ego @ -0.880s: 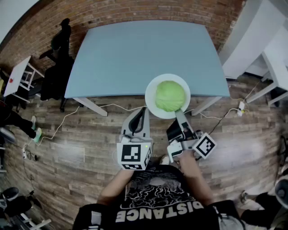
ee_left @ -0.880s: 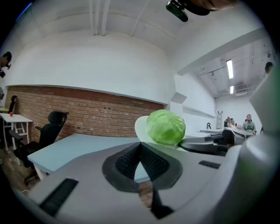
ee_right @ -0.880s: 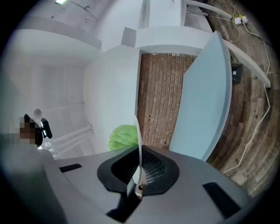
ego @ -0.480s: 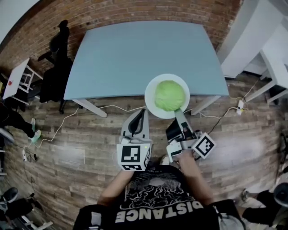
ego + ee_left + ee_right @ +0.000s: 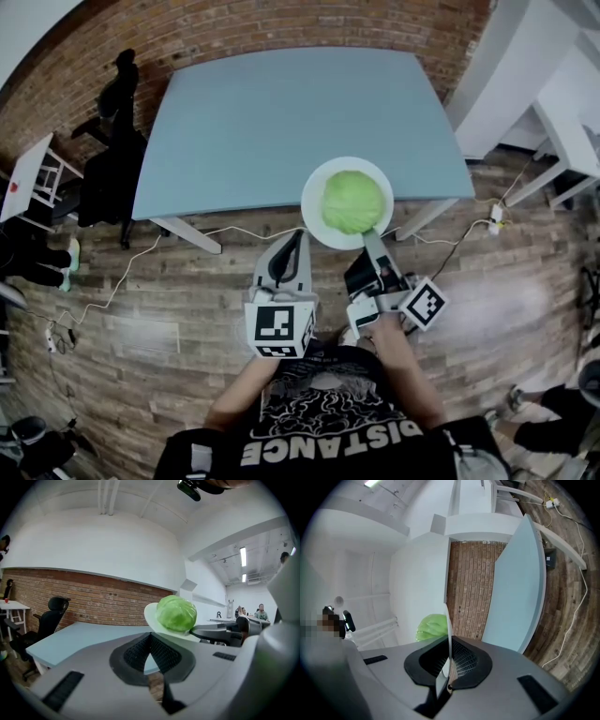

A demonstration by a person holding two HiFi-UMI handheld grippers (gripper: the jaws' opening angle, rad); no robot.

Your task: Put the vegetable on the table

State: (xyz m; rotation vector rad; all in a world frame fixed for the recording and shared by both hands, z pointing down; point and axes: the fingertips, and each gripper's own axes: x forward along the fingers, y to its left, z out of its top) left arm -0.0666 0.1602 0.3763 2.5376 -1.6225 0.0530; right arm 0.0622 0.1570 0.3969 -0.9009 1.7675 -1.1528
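A green cabbage (image 5: 352,201) lies on a white plate (image 5: 315,212), which is held level over the near right edge of the light blue table (image 5: 281,122). My right gripper (image 5: 372,234) is shut on the plate's near rim. In the right gripper view the rim (image 5: 449,620) stands edge-on between the pads of the right gripper (image 5: 449,644), with the cabbage (image 5: 431,626) behind it. My left gripper (image 5: 300,236) hangs beside the plate over the floor, shut on nothing. The left gripper view shows the left gripper (image 5: 151,639) with pads together, and the cabbage (image 5: 176,613) on the plate (image 5: 152,616) to its right.
A black office chair (image 5: 108,159) stands left of the table, with a small white side table (image 5: 33,173) beyond it. White desks (image 5: 562,103) stand at the right. Cables (image 5: 122,272) run over the wooden floor under the table's near edge. A brick wall (image 5: 309,23) backs the table.
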